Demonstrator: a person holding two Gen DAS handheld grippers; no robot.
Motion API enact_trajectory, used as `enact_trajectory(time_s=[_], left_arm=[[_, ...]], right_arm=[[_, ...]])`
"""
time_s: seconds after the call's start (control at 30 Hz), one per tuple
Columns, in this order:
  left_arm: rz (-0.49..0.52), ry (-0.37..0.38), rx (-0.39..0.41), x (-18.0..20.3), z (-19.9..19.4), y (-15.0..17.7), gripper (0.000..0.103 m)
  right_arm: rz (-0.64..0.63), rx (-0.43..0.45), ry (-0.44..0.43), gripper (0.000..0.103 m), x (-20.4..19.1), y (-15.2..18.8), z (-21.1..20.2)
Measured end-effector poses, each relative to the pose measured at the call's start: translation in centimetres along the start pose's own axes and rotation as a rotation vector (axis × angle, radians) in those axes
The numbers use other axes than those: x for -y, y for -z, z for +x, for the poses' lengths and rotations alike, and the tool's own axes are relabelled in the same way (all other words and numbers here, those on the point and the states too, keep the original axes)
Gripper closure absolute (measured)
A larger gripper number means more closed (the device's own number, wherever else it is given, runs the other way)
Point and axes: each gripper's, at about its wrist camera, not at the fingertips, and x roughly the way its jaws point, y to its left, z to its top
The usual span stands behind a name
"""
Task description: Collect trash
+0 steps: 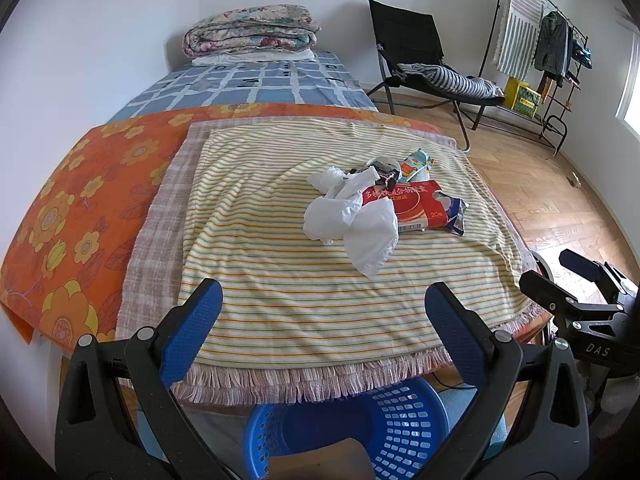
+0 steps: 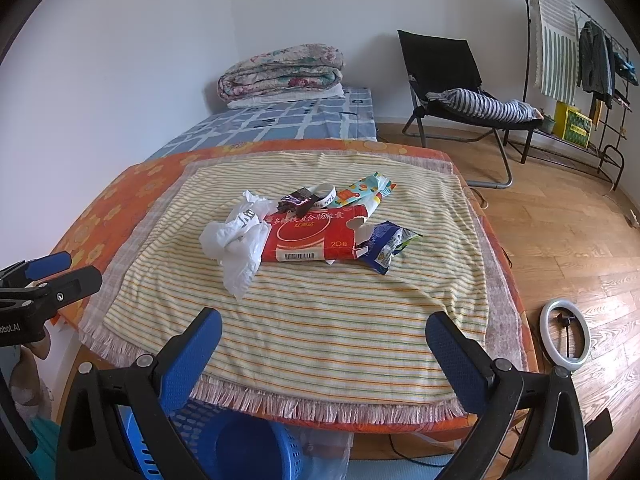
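A heap of trash lies on the striped cloth point(image 1: 304, 304) point(image 2: 320, 320): crumpled white tissue point(image 1: 352, 216) point(image 2: 236, 240), a red wrapper pack point(image 1: 412, 204) point(image 2: 312, 236), a blue snack wrapper point(image 1: 456, 216) point(image 2: 384, 246), a colourful wrapper point(image 1: 416, 162) point(image 2: 360, 192) and a dark small wrapper point(image 1: 382, 172) point(image 2: 298, 200). A blue basket point(image 1: 352, 432) point(image 2: 240, 448) stands on the floor below the near edge. My left gripper point(image 1: 322, 304) is open and empty, short of the heap. My right gripper point(image 2: 322, 336) is open and empty too, also short of the heap.
A bed point(image 1: 256, 80) with a folded quilt point(image 1: 252, 28) lies behind. A black folding chair point(image 1: 416, 56) and a clothes rack point(image 1: 540, 40) stand at the right on the wooden floor point(image 2: 560, 220). A ring light point(image 2: 564, 336) lies on the floor.
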Motion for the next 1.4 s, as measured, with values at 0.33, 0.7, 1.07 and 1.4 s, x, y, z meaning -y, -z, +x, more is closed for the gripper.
enact_trajectory(time_s=[0.33,0.7,1.07,1.4], left_arm=[[0.002,0.000,0.001,0.01,0.00,0.01,0.000],[0.002,0.000,0.000,0.04,0.00,0.02,0.000],[0.001,0.000,0.001,0.02,-0.01,0.01,0.000],[0.001,0.000,0.001,0.02,0.00,0.01,0.000]], right_arm=[[-0.001,0.000,0.000,0.000,-0.06,0.00,0.02],[0.000,-0.005,-0.004,0.000,0.04,0.16,0.03],[-0.003,-0.010,-0.004,0.000,-0.01,0.20,0.13],[-0.002,-0.010,-0.003,0.000,-0.01,0.26,0.13]])
